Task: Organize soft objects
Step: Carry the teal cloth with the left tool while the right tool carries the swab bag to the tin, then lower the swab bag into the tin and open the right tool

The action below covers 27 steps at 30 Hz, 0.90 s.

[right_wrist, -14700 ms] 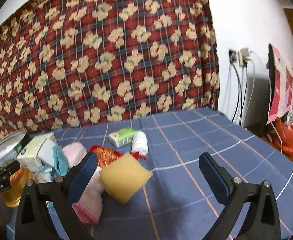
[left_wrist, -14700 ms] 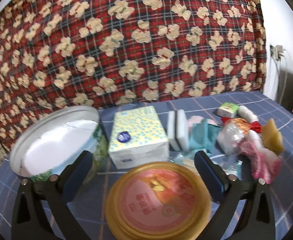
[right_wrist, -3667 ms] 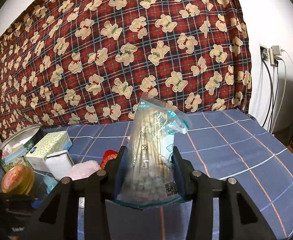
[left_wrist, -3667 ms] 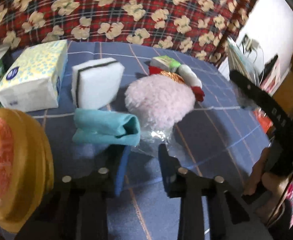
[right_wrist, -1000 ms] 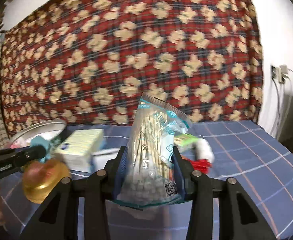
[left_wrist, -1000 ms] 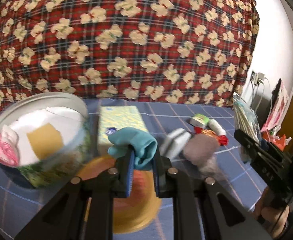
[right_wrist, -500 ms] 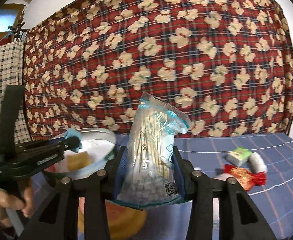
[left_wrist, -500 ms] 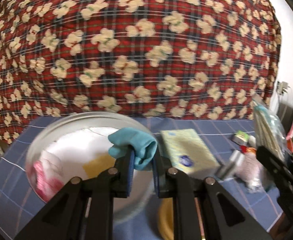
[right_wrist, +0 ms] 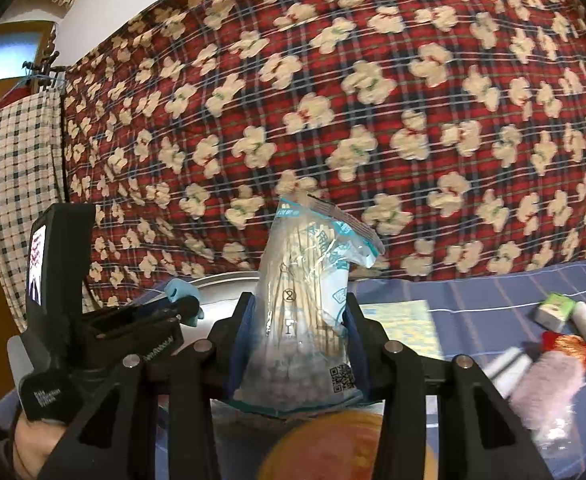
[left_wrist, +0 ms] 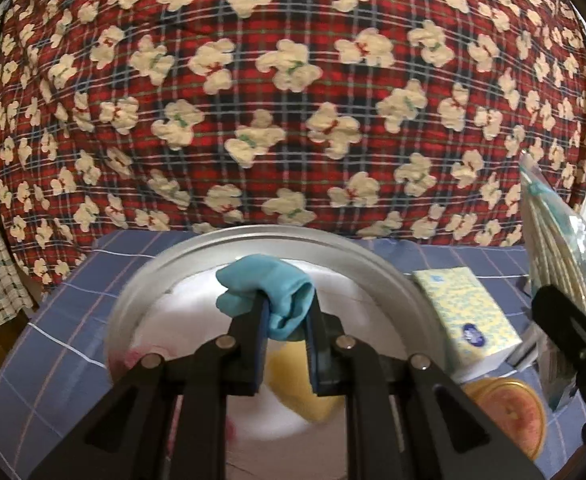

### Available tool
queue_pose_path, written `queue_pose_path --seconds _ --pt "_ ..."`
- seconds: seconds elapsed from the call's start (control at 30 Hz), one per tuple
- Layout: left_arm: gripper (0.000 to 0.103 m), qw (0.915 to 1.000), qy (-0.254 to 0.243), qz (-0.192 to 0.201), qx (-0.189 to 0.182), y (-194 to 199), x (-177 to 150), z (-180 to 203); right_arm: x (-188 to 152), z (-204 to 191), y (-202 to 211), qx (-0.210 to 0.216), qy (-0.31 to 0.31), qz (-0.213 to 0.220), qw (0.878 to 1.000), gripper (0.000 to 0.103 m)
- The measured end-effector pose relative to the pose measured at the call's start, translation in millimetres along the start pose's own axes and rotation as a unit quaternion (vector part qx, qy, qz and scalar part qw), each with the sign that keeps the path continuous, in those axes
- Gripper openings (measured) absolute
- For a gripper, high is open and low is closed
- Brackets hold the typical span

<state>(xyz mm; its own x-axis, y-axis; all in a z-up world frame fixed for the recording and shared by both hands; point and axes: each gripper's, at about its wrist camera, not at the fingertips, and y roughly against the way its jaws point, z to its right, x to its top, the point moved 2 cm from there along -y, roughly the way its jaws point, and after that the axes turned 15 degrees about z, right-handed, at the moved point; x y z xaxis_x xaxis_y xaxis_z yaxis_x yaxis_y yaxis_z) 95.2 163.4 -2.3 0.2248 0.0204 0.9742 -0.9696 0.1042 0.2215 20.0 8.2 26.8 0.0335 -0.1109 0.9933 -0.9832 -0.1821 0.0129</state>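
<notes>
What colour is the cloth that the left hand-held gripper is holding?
Teal blue. The cloth shows best in the left wrist view, clamped in the left hand-held gripper.

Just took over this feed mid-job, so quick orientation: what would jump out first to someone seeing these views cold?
The red plaid teddy-bear blanket fills the whole background. In front of it, the left claw is shut on a teal cloth over the round metal tin, which already holds yellow and pink soft items. The right claw grips an upright clear bag of cotton swabs above the blue checked tabletop.
</notes>
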Motion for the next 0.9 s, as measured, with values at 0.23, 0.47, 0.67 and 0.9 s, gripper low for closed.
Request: queue_pose_path --seconds 0.23,0.47,0.67,0.9 --pt "0.014 0.9994 0.006 -0.013 0.032 -11.9 -2.2 -32.2 -3.6 -34.7 -38.8 0.004 -0.015 -0.023 1.0 0.046" --pt "0.014 0.9975 0.012 -0.036 0.059 -22.2 -7.4 -48.9 -15.7 -50.7 -80.8 -0.028 -0.027 -0.047 0.998 0.046" --pt "0.014 0.9955 0.0 -0.051 0.079 -26.5 -13.2 -51.7 -32.1 -45.9 -96.5 -0.045 -0.026 -0.078 0.996 0.046" --pt "0.014 0.9935 -0.006 -0.065 0.093 -30.4 -21.5 -52.9 -41.5 -46.0 -101.8 -0.035 -0.021 -0.1 0.994 0.046"
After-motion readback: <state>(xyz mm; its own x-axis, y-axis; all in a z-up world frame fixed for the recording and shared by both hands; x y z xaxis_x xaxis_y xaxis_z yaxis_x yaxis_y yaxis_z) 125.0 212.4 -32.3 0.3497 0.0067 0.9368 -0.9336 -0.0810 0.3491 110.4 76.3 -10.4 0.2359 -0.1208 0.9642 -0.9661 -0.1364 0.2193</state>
